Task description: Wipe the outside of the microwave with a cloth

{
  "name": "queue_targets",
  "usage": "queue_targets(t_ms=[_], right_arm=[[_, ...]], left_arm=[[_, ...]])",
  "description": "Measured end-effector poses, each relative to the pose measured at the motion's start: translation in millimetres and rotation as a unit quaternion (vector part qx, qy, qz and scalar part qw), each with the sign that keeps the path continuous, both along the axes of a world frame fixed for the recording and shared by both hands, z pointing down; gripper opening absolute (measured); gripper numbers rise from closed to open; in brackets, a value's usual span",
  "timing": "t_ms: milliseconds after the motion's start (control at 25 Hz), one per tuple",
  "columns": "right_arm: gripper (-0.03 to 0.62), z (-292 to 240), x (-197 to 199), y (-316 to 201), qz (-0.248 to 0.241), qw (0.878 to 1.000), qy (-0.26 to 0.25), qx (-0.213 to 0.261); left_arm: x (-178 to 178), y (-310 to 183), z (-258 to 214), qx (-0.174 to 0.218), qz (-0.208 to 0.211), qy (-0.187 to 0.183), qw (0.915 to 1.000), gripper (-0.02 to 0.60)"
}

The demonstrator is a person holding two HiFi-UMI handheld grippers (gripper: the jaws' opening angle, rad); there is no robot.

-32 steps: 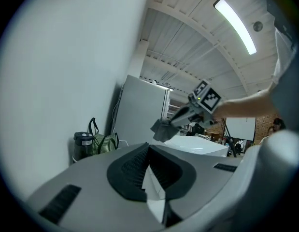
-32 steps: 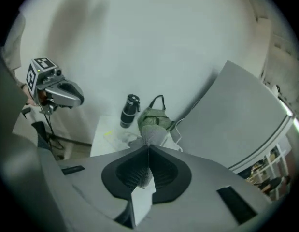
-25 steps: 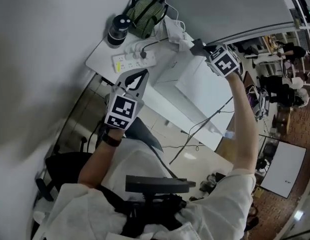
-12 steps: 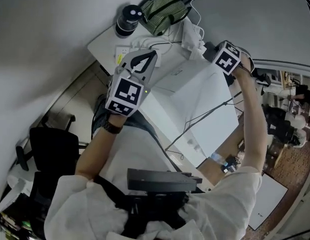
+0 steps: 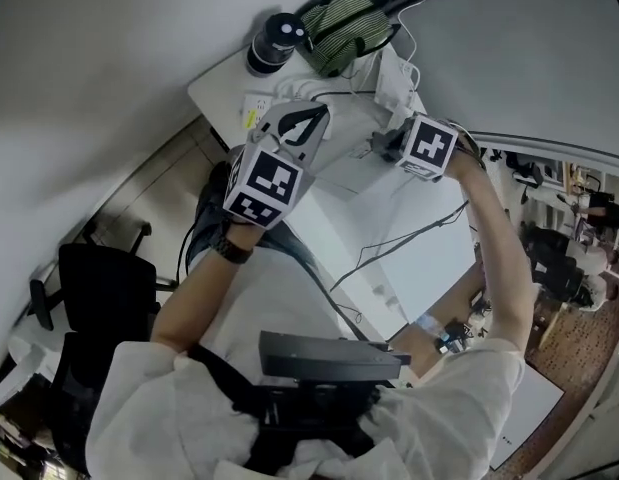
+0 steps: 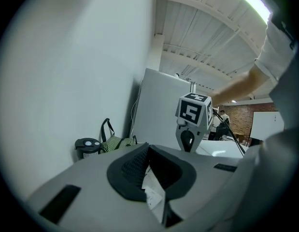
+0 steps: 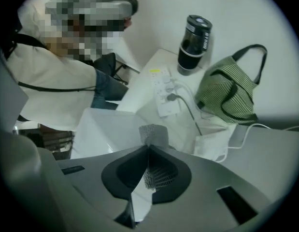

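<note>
The white microwave [image 5: 389, 213] is sitting on the table [image 5: 221, 93], along its near edge. The right gripper [image 7: 149, 148] is hovering over its top, fingers clamping a small grey cloth [image 7: 151, 132]. The left gripper [image 5: 311, 120] is hovering alongside, fingers together.

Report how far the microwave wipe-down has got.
Done: the grey cloth is clamped in the right gripper's fingers. In hand: that gripper is over the white microwave's top; contact can't be confirmed. Left: no wiped area shows, so top, sides and front are all to do. The left gripper is shut, apart from the cloth.
</note>
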State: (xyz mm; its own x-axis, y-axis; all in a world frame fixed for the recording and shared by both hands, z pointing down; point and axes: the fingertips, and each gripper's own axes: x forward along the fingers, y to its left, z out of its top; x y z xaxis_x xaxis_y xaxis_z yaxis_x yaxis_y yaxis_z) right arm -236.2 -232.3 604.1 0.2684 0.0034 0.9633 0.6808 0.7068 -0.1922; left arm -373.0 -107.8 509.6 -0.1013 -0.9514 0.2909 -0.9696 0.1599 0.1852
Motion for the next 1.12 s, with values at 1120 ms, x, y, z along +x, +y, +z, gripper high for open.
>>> queue_targets(t_ms=[1120], right_arm=[[0.006,52,-1,-27,0.021,0.992,0.118,0.026]], left_arm=[[-37,18,28,-0.011,-0.026,0.012,0.9995,0.023]])
